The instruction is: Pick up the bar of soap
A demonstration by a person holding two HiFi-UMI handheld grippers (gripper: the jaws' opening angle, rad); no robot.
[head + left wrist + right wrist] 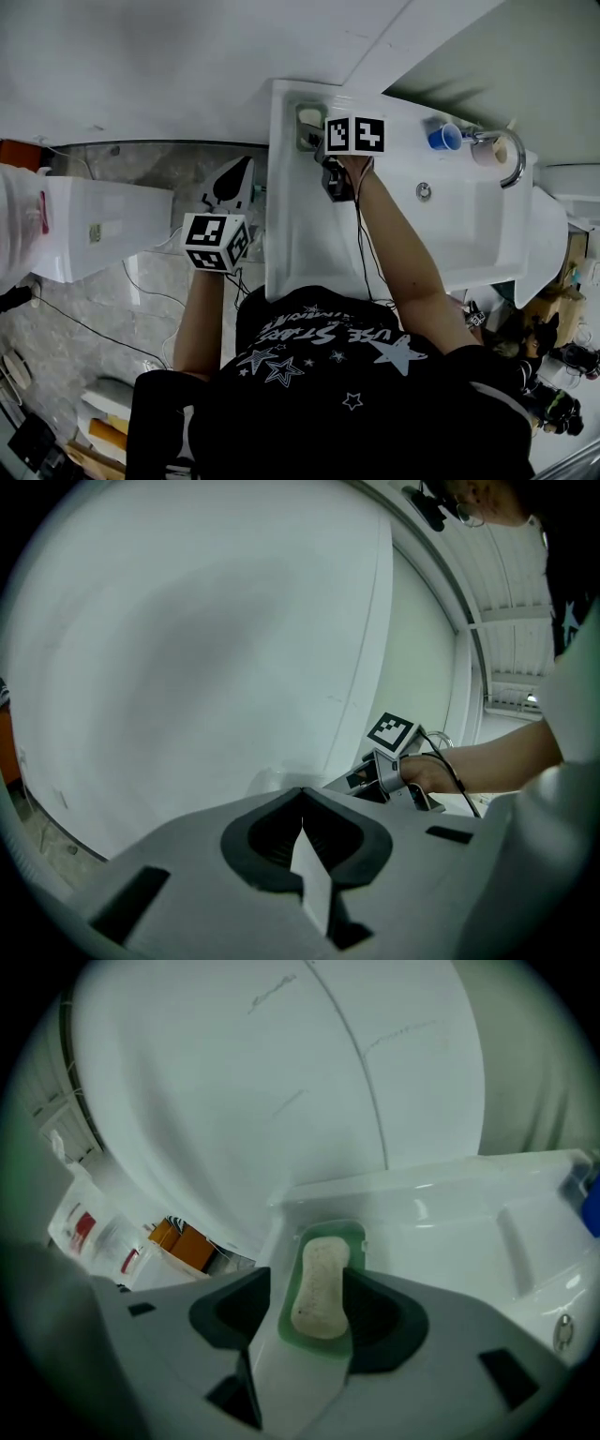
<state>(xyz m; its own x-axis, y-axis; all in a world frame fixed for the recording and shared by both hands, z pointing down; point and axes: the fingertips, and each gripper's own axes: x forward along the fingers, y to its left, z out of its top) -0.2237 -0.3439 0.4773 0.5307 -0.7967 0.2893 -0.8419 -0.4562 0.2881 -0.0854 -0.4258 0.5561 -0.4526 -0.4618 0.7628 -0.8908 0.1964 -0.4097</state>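
One bar of soap (322,1288) is lying in one green dish (287,1321) on the sink (441,1194) corner. The right tool (309,1279) is sitting spread around it, not squeezing. The left tool (302,799) is hanging pinched together, empty.

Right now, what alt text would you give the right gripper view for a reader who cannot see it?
A pale bar of soap lies in a green dish on the corner of a white sink, between the open fingers of the right gripper, not yet gripped.
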